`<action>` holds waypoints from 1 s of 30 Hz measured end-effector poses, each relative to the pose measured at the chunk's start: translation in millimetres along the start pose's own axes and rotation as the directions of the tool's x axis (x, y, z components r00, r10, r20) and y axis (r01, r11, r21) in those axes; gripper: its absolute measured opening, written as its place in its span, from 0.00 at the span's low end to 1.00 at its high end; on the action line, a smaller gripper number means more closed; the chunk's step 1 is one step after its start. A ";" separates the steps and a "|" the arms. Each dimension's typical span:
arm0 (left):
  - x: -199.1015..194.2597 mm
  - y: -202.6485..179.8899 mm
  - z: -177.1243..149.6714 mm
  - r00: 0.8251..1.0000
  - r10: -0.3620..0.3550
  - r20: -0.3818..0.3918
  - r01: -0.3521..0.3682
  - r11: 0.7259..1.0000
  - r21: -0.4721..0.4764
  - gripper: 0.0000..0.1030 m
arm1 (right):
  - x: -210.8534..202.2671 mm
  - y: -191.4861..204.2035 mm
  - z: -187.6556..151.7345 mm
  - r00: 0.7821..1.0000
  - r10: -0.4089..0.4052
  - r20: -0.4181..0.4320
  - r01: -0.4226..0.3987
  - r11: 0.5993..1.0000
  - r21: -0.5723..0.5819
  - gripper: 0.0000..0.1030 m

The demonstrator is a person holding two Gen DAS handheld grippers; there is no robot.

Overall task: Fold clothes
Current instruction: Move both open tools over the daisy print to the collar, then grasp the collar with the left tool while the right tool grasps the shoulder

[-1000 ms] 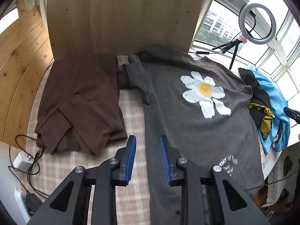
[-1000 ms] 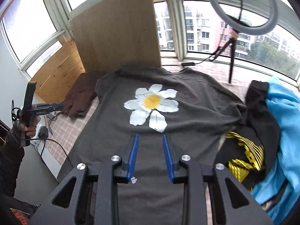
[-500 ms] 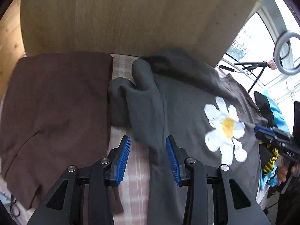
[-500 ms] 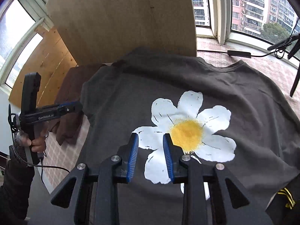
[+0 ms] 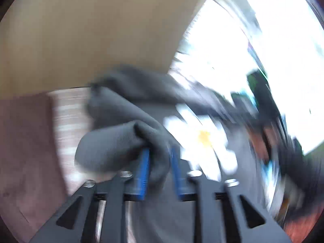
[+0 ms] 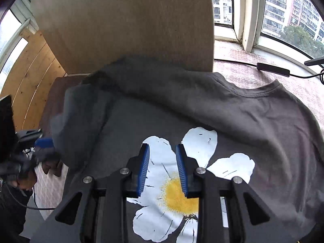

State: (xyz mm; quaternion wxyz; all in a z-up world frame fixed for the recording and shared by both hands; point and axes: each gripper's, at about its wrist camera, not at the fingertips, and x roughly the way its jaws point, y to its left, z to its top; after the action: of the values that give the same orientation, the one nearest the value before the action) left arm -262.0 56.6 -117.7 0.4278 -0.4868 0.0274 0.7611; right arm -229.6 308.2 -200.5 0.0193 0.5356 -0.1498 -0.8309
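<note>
The left gripper (image 5: 159, 162) has a bunched sleeve (image 5: 113, 145) of the dark grey daisy T-shirt (image 6: 232, 109) between its blue fingers (image 5: 142, 174), which are spreading apart. The right gripper (image 6: 162, 162) hovers over the shirt's daisy print (image 6: 194, 143) — fingers slightly parted, nothing between them. A brown garment (image 5: 22, 151) lies beside the shirt.

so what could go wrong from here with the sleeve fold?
1. The left tongs are opening with the grey T-shirt sleeve bunched between the pads; it may drop in a lump, not flat.
2. The right tongs hover open over the daisy print, pinning nothing, so the shirt body could drag.
</note>
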 end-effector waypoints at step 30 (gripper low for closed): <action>18.4 4.9 -37.7 0.987 0.120 -0.110 -0.120 0.993 0.002 0.43 | -23.6 -2.7 14.0 0.990 -0.135 0.026 0.135 0.990 0.030 0.30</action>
State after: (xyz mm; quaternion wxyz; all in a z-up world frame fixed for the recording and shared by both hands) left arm -241.2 47.7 -153.4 0.3780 -0.5263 0.0786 0.7576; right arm -231.7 318.5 -175.1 -0.0467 0.5330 -0.1252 -0.8355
